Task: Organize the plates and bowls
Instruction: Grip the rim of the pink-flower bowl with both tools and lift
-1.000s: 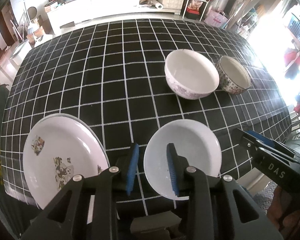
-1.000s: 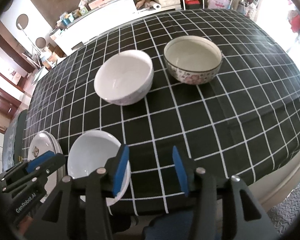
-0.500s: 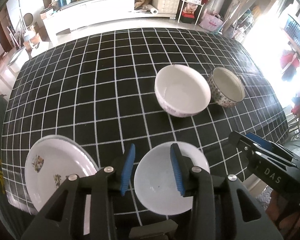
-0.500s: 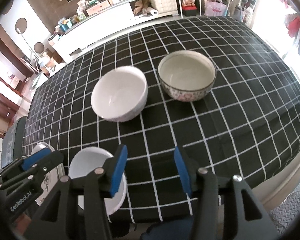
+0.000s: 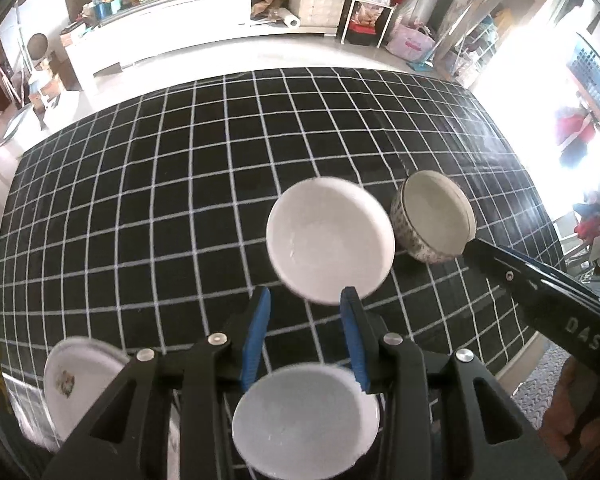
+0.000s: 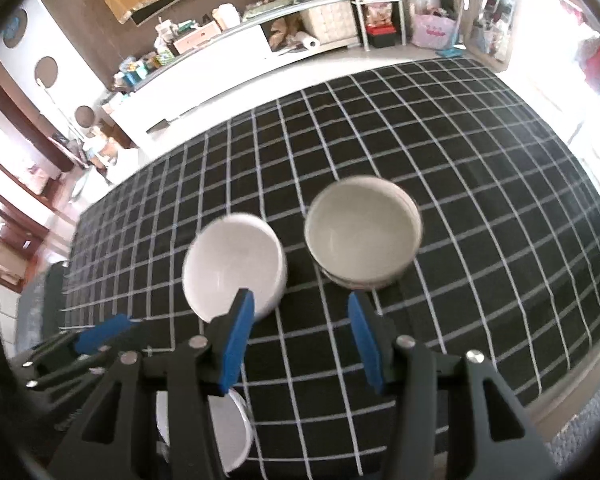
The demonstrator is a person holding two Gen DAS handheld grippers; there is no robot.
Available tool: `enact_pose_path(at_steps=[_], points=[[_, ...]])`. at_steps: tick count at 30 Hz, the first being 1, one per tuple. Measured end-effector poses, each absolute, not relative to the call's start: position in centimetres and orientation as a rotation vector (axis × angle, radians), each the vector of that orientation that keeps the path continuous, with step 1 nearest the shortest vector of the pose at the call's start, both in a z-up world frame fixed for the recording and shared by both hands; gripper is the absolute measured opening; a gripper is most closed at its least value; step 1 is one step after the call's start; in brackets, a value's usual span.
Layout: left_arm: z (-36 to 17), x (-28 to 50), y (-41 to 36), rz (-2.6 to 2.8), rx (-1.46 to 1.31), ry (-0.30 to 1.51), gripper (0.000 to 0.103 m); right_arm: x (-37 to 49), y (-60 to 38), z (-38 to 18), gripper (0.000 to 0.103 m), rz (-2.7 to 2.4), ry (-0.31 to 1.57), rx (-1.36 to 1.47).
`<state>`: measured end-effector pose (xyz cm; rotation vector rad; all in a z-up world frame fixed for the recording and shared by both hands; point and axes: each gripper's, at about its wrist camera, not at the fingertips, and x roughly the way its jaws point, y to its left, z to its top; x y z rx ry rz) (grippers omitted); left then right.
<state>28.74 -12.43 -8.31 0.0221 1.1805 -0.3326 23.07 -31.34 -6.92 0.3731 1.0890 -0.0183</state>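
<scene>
On the table (image 5: 140, 184), two bowls are sitting side by side mid-table, apart: the plain bowl (image 5: 330, 246) left, the patterned bowl (image 5: 434, 216) right. Nearer me, a shallow dish (image 5: 306, 420) is lying at the front edge, a plate (image 5: 74, 388) to its left.

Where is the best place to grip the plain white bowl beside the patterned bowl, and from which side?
Probably the near rim of the plain white bowl: it sits upright and open, so one finger goes inside, one outside, coming from above. The patterned bowl crowds its far-right side.
</scene>
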Motion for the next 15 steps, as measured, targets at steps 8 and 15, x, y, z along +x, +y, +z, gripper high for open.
enact_pose_path(at_steps=[8, 15], points=[[-10.9, 33.6, -11.6, -0.317, -0.102, 1.303, 0.038, 27.3, -30.9, -8.4, 0.054, 0.068, 1.166, 0.375], [-12.6, 34.7, -10.9, -0.324, -0.114, 1.300, 0.038, 29.0, -29.0, -10.9, 0.040, 0.128, 1.216, 0.362]])
